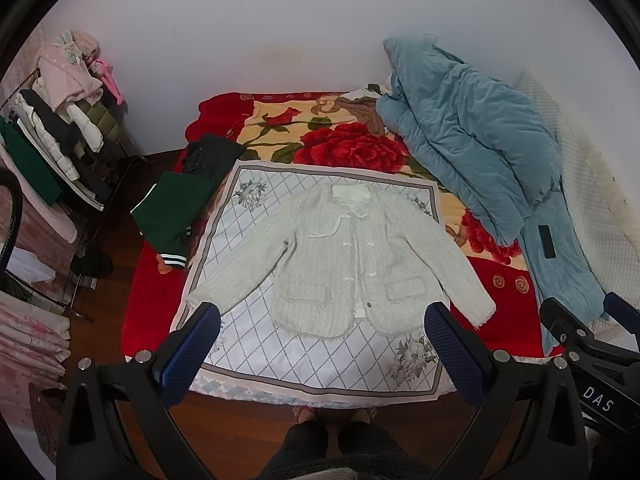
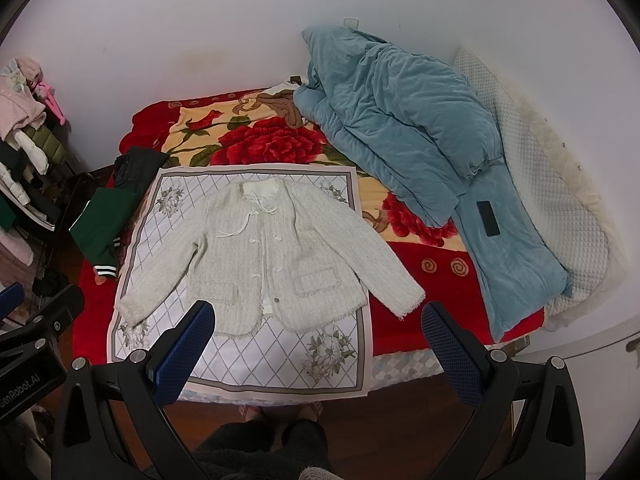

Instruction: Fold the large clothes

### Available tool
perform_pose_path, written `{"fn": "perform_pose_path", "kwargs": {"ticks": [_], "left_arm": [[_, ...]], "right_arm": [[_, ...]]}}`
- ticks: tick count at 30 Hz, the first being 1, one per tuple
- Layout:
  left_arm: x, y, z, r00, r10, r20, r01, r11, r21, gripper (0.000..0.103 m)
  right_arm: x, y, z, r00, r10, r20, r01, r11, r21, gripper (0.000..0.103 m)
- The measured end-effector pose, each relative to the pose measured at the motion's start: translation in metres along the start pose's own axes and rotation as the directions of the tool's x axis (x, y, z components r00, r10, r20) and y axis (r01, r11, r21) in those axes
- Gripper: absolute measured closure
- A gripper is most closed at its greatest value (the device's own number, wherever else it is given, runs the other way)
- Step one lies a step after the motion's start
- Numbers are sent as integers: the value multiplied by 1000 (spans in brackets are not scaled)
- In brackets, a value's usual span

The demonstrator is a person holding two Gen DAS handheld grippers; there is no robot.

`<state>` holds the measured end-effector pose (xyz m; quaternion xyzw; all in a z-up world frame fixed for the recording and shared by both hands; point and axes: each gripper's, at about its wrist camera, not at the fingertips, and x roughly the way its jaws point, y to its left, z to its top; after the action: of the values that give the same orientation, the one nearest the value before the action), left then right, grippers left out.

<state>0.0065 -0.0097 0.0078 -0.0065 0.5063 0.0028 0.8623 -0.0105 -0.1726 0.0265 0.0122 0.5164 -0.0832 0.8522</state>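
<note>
1. The cream-white tweed jacket with frayed hem and small white buttons (image 1: 340, 256) lies face up and spread flat, both sleeves angled out and down, collar toward the wall, hem toward the person standing at the foot of the bed.
2. It rests on a white square cloth printed with a grey lattice and corner flowers (image 1: 304, 356). The sleeve on the viewer's right runs past the cloth's edge onto the red floral blanket (image 1: 352, 144) covering the bed.
3. The left gripper (image 1: 322, 320) hangs above the jacket's hem with its blue-padded fingers (image 1: 200, 344) spread wide, holding nothing.
4. The right gripper (image 2: 318, 320) hovers above the near part of the cloth and blanket, its fingers equally wide and empty. No fold looks started.
5. A folded dark green garment with white-striped cuffs (image 1: 172, 208) sits just beside the cloth's left edge, a crumpled blue quilt (image 1: 472, 140) lies well to the right with a black phone (image 1: 546, 240) on it, and a rack of hanging clothes (image 1: 60, 128) stands at the left wall.
6. Risks, as I judge them: pinching the thin cloth together with the jacket would drag both, the overhanging sleeve could snag on the plush blanket, and the loose open front may slide and leave a crooked fold.
</note>
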Motion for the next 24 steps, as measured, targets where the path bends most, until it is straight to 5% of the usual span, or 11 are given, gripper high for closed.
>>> {"fn": "perform_pose_path", "kwargs": {"ticks": [24], "left_arm": [[-5, -3, 4, 1000, -5, 4, 5, 1000, 2, 0]], "right_arm": [[-9, 3, -6, 1000, -3, 1, 3, 1000, -1, 0]]}}
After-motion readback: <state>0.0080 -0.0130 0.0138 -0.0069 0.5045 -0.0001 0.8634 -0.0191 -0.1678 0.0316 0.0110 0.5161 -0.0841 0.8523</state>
